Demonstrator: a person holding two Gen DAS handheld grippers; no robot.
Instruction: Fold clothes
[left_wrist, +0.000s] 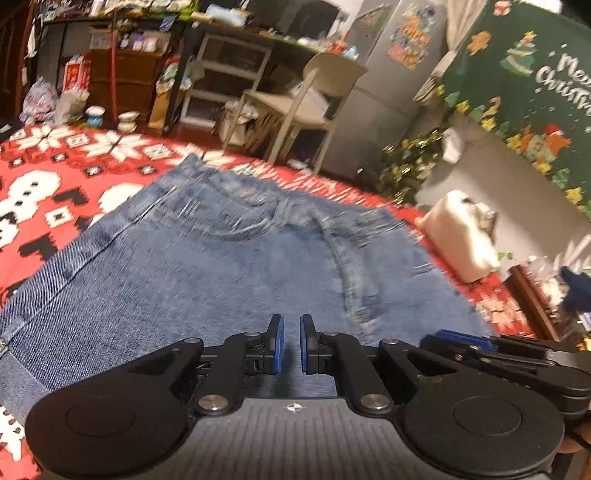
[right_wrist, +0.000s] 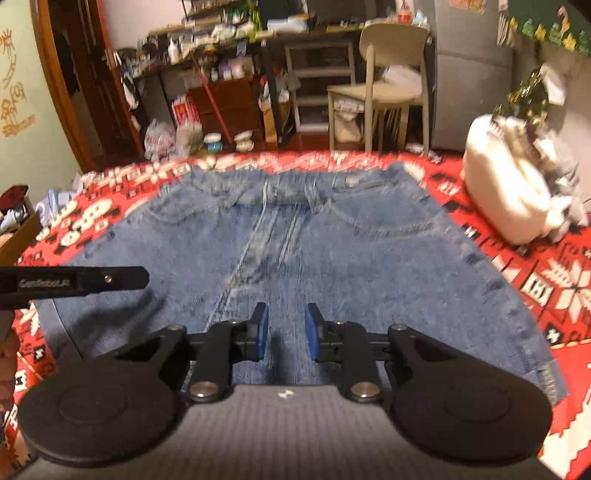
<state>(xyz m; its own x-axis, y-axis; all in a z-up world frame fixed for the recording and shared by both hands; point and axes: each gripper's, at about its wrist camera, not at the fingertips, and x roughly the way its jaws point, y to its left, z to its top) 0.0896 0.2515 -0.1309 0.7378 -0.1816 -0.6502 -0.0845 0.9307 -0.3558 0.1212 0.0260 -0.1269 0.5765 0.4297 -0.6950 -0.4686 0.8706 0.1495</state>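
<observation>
**Left wrist view: jeans flat under both tongs**

Left wrist view shows my left tongs (left_wrist: 291, 343) nearly pressed together, pinching nothing. Blue jeans (left_wrist: 221, 266) lie flat on the red snowflake blanket (left_wrist: 55, 177) just beyond both tongs, waistband farthest away. My right tongs (right_wrist: 284, 330) stand slightly spread, empty, above the denim.

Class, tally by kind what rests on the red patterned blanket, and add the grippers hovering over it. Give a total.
Jeans: 1
White stuffed toy: 1
Grippers: 2, left gripper, right gripper
Total: 4
</observation>
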